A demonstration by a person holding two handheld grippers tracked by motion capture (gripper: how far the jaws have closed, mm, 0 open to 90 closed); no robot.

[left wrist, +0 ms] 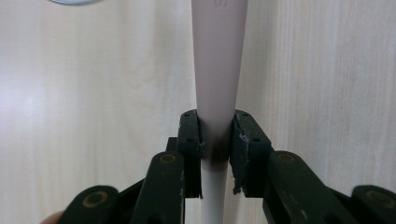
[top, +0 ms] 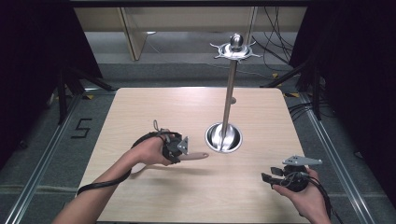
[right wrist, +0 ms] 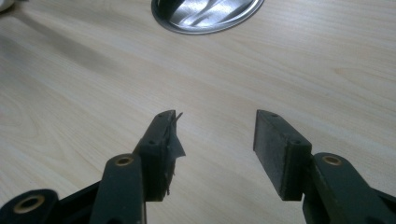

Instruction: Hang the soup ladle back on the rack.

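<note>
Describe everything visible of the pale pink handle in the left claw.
The pale pink handle is smooth, matt and plastic-looking, widening away from the grip. The left claw is shut on its narrower part, both pads pressing its sides. In the high view it sticks out roughly level, its rounded end toward the steel stand's base, not touching it. Its other end is hidden by the hand.

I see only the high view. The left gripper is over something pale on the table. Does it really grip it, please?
Observer: Yes. In the left gripper view the left gripper is shut on the pale handle, pads pressed on both sides.
Operator: And are the right jaws holding anything?
Observer: No. In the right gripper view the right gripper is open, with bare table between the jaws.
Operator: Are its pads fine?
Observer: One pad looks frayed.
</note>
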